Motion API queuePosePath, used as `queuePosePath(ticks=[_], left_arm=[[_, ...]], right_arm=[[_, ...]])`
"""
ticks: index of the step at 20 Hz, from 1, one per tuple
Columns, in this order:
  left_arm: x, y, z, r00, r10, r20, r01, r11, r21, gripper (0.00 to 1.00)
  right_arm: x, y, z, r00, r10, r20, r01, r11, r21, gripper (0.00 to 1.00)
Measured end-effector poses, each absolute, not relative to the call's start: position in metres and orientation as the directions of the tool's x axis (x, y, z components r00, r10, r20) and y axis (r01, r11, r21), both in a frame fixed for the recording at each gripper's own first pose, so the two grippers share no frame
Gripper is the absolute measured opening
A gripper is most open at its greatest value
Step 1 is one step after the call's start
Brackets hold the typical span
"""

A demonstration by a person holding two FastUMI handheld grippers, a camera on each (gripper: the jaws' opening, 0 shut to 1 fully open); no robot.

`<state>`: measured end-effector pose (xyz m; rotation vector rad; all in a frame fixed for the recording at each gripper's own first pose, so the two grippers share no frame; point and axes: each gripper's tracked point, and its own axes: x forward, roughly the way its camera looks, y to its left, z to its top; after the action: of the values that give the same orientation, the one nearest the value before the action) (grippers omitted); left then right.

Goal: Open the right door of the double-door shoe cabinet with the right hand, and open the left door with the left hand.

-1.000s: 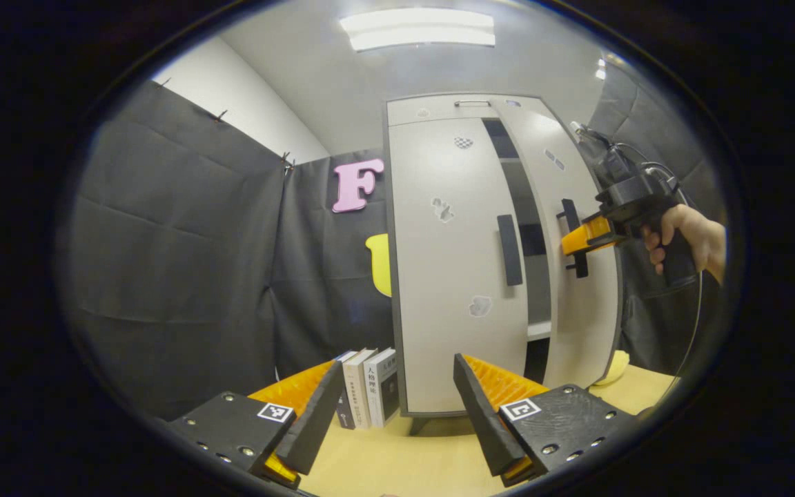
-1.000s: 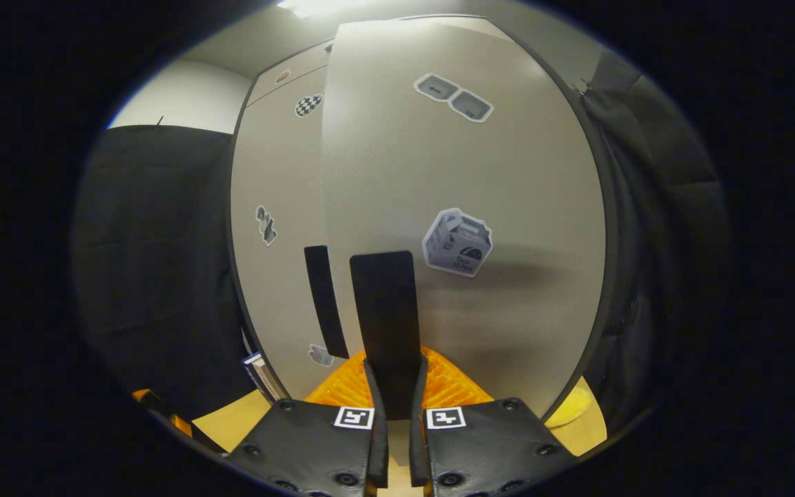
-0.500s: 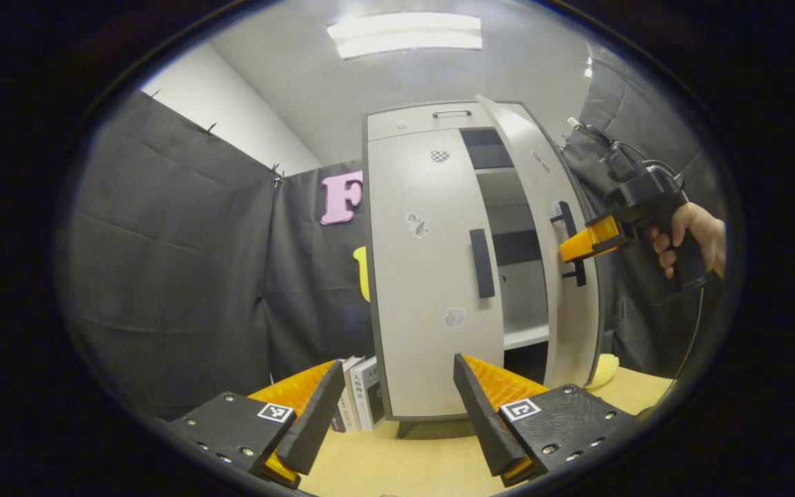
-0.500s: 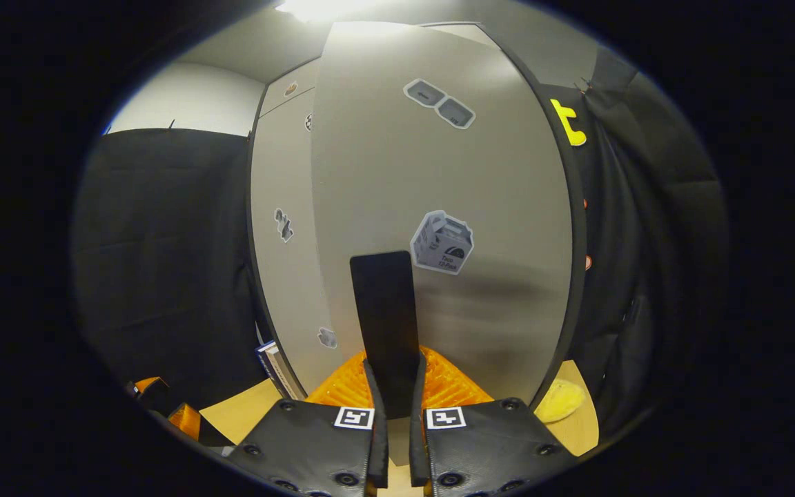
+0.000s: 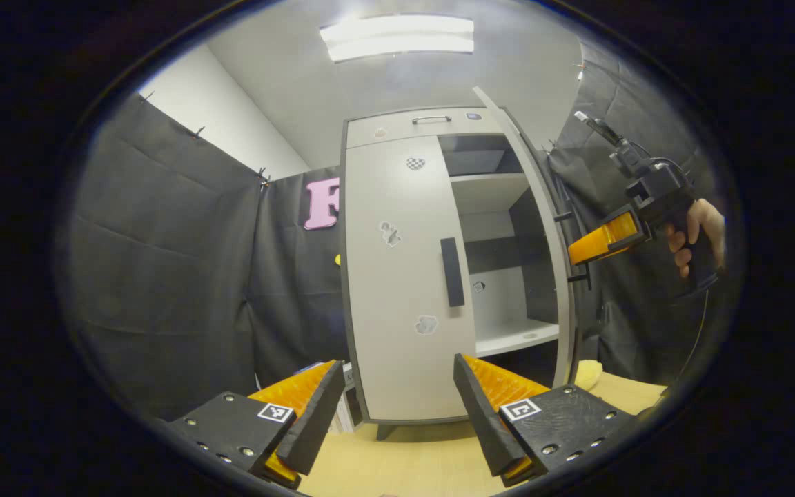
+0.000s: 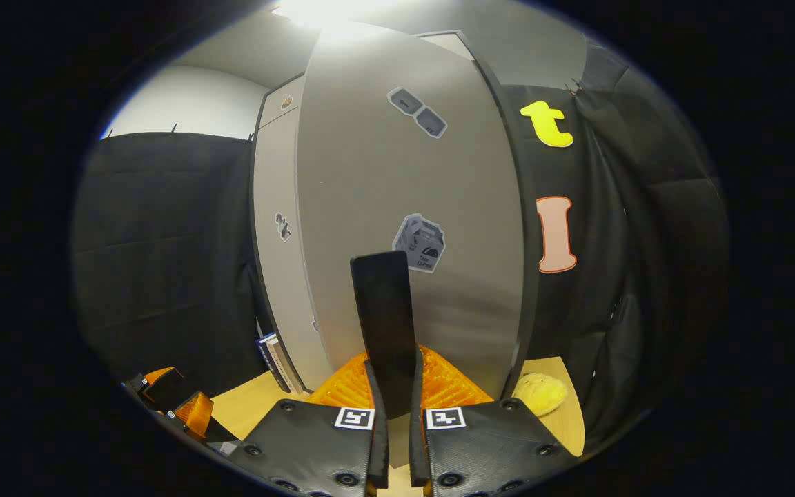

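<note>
The pale grey shoe cabinet point(image 5: 404, 124) stands on the table ahead of my left gripper point(image 5: 397, 360), which is open, holds nothing, and sits well short of the cabinet. The left door point(image 5: 397, 290) is closed, its black handle point(image 5: 451, 271) untouched. The right door point(image 5: 546, 228) stands swung wide, edge-on, baring the shelves point(image 5: 508, 335). A hand point(image 5: 698, 231) holds my right gripper point(image 5: 572, 254) at that door's handle. In the right gripper view the right door point(image 6: 370, 172) is close ahead, and my right gripper point(image 6: 395, 366) is shut on its black handle point(image 6: 382, 310).
Books point(image 6: 272, 353) stand left of the cabinet's foot. A yellow soft thing point(image 6: 541, 393) lies on the wooden table point(image 5: 404, 462) to the right of the open door. Black cloth walls close in on both sides. My left gripper point(image 6: 177, 407) is low at the left.
The right door has swung from slightly ajar to wide open, drawn by my right gripper on its handle, baring the shelves. My left gripper stays open; the cabinet drifted left in its view.
</note>
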<state>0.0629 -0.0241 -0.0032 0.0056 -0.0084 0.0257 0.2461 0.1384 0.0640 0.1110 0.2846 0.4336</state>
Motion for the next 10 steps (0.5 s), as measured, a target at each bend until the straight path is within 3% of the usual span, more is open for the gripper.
queuePosePath(ticks=[10], left_arm=[[0.068, -0.067, -0.005, 0.999, -0.032, -0.006, 0.032, 0.999, -0.003, 0.93]], right_arm=[[0.242, 0.118, 0.065, 0.887, 0.384, -0.255, -0.357, 0.922, 0.148, 0.13]])
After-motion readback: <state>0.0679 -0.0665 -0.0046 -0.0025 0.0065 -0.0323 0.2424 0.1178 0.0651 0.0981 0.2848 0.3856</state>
